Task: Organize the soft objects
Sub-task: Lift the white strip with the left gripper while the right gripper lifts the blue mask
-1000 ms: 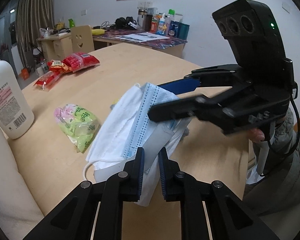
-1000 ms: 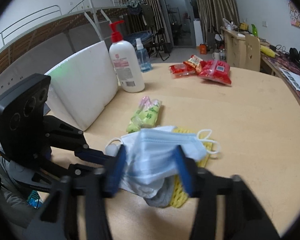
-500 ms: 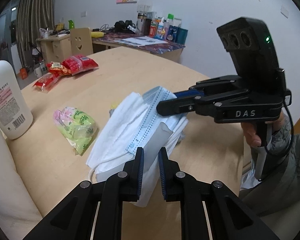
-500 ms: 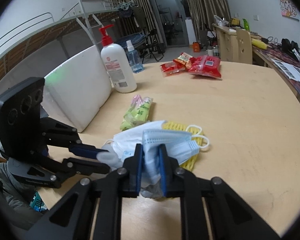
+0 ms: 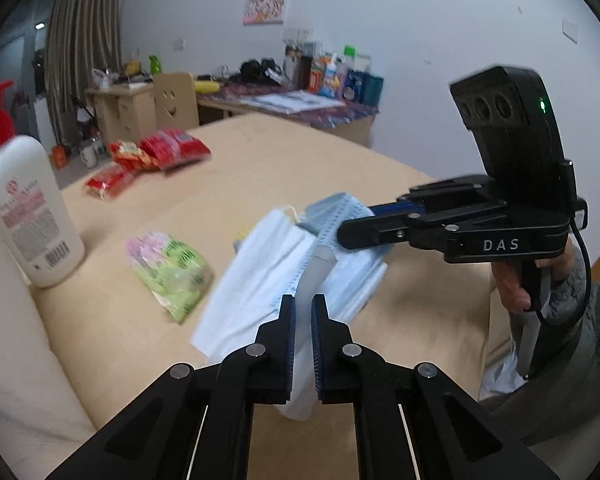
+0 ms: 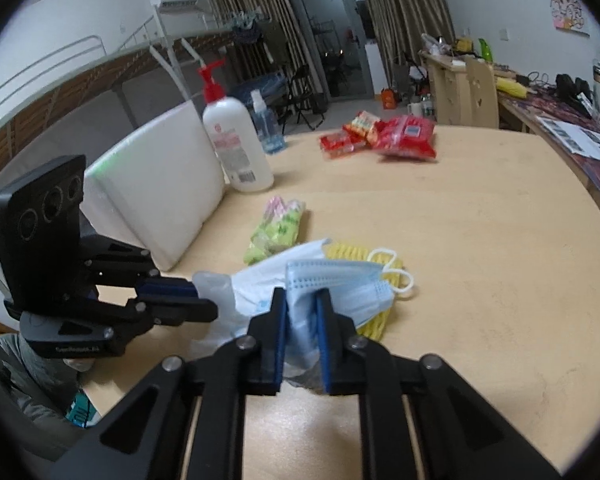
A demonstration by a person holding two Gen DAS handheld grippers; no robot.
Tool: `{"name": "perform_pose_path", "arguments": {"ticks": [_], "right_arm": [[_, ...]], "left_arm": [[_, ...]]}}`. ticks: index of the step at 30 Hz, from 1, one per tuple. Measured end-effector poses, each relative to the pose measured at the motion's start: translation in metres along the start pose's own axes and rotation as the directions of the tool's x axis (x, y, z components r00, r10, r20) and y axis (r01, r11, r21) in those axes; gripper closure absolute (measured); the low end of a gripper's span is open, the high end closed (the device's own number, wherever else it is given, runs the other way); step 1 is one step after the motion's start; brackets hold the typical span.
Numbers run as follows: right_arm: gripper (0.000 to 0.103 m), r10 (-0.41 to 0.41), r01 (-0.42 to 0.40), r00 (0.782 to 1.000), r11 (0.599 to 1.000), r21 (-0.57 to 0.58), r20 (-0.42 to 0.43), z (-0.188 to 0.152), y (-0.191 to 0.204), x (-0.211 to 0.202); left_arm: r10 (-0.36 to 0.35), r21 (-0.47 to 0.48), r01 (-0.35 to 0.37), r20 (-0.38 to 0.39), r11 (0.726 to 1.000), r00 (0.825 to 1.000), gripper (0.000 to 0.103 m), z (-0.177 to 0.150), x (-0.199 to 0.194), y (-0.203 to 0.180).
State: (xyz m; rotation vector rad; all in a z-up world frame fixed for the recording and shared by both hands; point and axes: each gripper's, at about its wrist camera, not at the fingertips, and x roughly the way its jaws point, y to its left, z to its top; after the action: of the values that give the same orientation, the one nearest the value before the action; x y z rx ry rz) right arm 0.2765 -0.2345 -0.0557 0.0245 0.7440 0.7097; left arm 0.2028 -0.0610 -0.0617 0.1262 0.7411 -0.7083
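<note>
Bedroom desk holds the masks, lifted a bit. Left claw and right claw each pinch them. Move both together so nothing slips.

Two matte black handheld grippers, the left gripper and right gripper, have blue-padded fingers and silver pivot screws. One body reads "DAS" in white, with three round lenses, a green light and a black cable. A bare hand in a grey sleeve grips its handle.
</note>
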Motion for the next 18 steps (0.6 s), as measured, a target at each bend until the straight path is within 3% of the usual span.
{"name": "perform_pose_path", "arguments": {"ticks": [11, 18], "right_arm": [[0.088, -0.030, 0.031, 0.995, 0.999, -0.009, 0.100, 0.008, 0.013, -0.039], [0.088, -0.070, 0.068, 0.985, 0.998, 0.018, 0.159, 0.010, 0.012, -0.057]], "left_arm": [[0.088, 0.007, -0.089, 0.074, 0.996, 0.993, 0.095, 0.007, -0.028, -0.013], [0.165, -0.060, -0.160, 0.094, 0.985, 0.982, 0.095, 0.006, -0.048, -0.011]]}}
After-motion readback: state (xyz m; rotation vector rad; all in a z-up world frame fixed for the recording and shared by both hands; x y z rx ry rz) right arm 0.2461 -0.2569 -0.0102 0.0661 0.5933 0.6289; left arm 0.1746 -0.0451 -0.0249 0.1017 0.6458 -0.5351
